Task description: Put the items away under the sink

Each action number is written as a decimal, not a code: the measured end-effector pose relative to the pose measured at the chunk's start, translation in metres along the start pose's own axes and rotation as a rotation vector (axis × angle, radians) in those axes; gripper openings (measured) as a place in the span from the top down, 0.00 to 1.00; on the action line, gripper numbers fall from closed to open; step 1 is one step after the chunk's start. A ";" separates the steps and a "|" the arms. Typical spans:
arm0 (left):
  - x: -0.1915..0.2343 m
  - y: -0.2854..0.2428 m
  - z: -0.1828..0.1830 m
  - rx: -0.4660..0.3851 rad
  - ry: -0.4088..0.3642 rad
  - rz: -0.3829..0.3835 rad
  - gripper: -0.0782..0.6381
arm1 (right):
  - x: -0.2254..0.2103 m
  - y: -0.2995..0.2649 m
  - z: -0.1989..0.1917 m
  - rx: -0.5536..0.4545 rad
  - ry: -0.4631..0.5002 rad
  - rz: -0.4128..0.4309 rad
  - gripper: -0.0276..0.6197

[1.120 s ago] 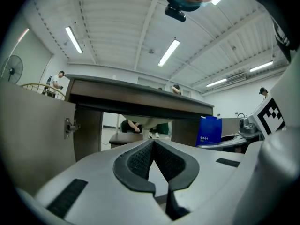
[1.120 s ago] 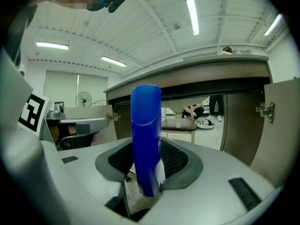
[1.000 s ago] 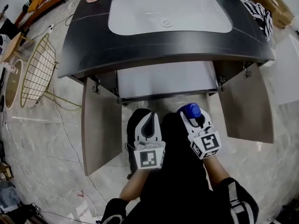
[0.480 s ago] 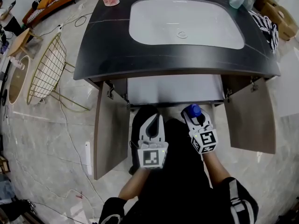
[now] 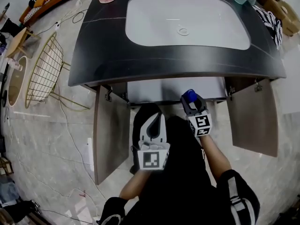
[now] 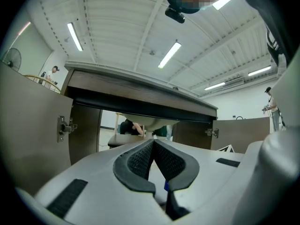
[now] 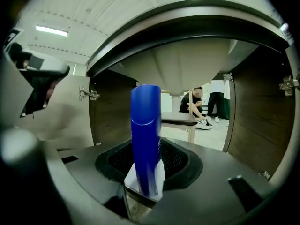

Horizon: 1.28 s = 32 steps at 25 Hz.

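Blue bottle (image 7: 145, 125) clamped upright in right gripper (image 7: 147, 156), base hidden between pads; left gripper (image 6: 153, 146) closed, fingertips touching.

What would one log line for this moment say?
right gripper: jaws shut on blue bottle | left gripper: jaws shut, empty | cabinet doors: open

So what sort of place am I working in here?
Probably a bathroom vanity mock-up in a big workshop hall: a white basin set in a dark countertop, open cabinet doors beneath, and strip lights on a high corrugated ceiling.
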State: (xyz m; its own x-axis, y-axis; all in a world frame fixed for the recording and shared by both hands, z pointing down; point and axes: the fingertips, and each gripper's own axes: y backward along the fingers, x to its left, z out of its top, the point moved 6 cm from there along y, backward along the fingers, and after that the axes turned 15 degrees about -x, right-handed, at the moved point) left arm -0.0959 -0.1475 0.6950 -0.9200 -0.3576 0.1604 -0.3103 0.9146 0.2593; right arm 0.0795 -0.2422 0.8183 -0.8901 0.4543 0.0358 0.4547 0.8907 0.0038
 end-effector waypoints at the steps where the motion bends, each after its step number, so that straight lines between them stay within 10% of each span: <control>1: 0.000 -0.001 0.000 0.000 0.000 0.003 0.87 | 0.000 -0.006 -0.002 -0.004 0.006 0.007 0.72; 32: 0.003 -0.019 -0.009 0.033 0.000 0.042 0.87 | -0.045 -0.090 -0.117 0.104 0.004 0.001 0.72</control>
State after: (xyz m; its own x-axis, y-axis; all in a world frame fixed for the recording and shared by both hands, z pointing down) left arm -0.0909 -0.1672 0.6988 -0.9324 -0.3186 0.1705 -0.2789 0.9345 0.2210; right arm 0.0822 -0.3451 0.9330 -0.8893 0.4556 0.0395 0.4502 0.8874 -0.0995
